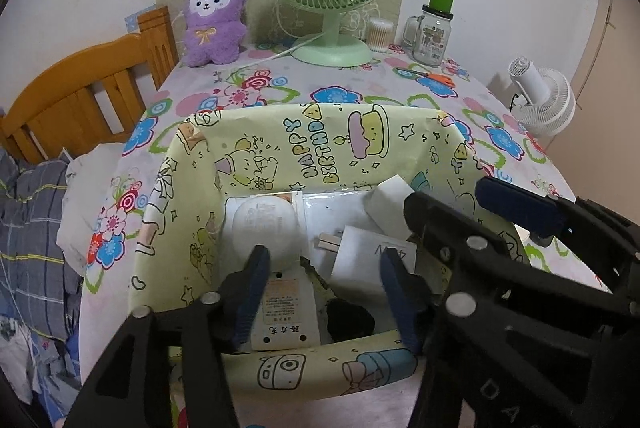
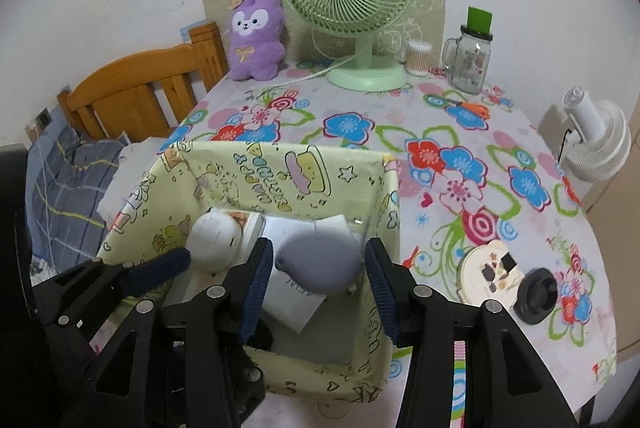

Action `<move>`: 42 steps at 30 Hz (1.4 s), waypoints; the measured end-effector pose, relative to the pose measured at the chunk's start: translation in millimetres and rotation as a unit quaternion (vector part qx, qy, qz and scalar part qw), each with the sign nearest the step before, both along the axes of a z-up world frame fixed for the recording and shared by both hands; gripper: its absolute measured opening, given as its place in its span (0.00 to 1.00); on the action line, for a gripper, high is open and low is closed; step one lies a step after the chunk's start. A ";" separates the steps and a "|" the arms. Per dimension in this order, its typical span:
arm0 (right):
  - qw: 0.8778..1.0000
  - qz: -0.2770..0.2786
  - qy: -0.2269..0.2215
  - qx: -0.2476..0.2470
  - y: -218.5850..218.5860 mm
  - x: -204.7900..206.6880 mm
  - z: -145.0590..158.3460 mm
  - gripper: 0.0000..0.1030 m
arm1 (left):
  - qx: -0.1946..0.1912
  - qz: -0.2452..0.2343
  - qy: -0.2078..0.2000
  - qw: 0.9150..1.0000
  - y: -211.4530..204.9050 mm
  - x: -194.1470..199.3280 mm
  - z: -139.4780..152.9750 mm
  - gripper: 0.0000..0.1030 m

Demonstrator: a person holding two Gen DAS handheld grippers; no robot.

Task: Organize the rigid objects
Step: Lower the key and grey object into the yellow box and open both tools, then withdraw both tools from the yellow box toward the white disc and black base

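**Two claws over the box, two pieces left out on the desk**

Both hand-held claws hang nose-down over the paper-lined box (image 1: 304, 132) near the front edge of the desk (image 2: 400, 100). The left claw (image 1: 324, 292) stands part open. A white charger (image 1: 286, 312) lies on the box floor against the near wall, close beside the claw's left pad, with its long side running front to back. The other pad is well clear of the charger, so nothing is gripped. The right claw (image 2: 318, 276) is also part open, with a grey rounded lump (image 2: 320, 260) between its pads. The lump is blurred and the pads look just clear of it, so it reads as let go into the box rather than held. Deeper in the box sit a white round gadget (image 2: 214, 234) and a white card (image 1: 372, 256).

What appears to be left of the sorting lies outside the box — a round cream tin (image 2: 488, 272) and, touching or just beside it, a black round piece (image 2: 536, 294). Both are flat on the cloth toward the desk's front right corner. They lie to the right of the right claw, just past the box's right wall, and the left claw sits on the far side of the box from them. The right hand is plainly the nearer — a short swing sideways over that wall would probably bring it above the tin. Being round, neither piece has a long axis to line up with.
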State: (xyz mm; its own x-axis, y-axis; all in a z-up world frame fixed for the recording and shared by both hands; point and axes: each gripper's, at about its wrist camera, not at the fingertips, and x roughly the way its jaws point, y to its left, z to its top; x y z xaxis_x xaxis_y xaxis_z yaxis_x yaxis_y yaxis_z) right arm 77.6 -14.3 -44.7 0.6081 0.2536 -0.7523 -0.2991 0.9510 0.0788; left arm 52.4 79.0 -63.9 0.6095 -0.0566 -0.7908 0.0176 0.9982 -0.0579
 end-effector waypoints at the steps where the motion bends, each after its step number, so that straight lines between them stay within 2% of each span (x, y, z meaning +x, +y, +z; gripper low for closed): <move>1: 1.000 0.000 -0.001 0.003 -0.8 -1.0 0.2 0.55 | 0.000 -0.001 -0.001 1.000 -0.2 -0.7 0.6 0.64; 4: 1.000 0.002 -0.007 0.012 -3.0 -5.4 3.5 0.58 | 0.000 -0.001 -0.005 1.000 -0.9 -2.5 3.1 0.75; 7: 1.000 0.000 -0.012 0.013 -4.4 -9.5 7.5 0.61 | -0.001 -0.002 -0.007 1.000 -2.2 -4.2 5.6 0.80; 8: 1.000 -0.004 -0.015 0.008 -5.1 -10.5 8.7 0.69 | 0.001 -0.002 -0.008 1.000 -3.4 -5.3 6.6 0.81; 10: 0.999 -0.020 -0.031 -0.009 -7.8 -14.3 12.6 0.78 | 0.005 -0.004 -0.010 1.000 -5.8 -6.2 8.0 0.82; 21: 0.999 -0.041 -0.032 -0.011 -28.9 -22.5 23.4 0.84 | 0.021 -0.016 -0.026 0.999 -24.0 -13.6 21.7 0.84; 27: 0.998 -0.049 -0.034 -0.016 -38.7 -27.6 29.6 0.87 | 0.022 -0.025 -0.034 0.999 -33.6 -17.9 28.6 0.88; 29: 0.998 -0.049 -0.033 -0.016 -41.2 -28.5 31.1 0.87 | 0.025 -0.027 -0.041 0.999 -36.7 -19.5 31.4 0.94; 34: 0.998 -0.058 -0.034 -0.012 -50.9 -30.5 35.7 0.89 | 0.017 -0.037 -0.046 0.998 -43.3 -22.7 37.0 0.97; 42: 0.997 -0.065 -0.032 -0.011 -64.7 -32.3 39.8 0.89 | 0.035 -0.040 -0.048 0.997 -58.4 -24.1 42.4 1.00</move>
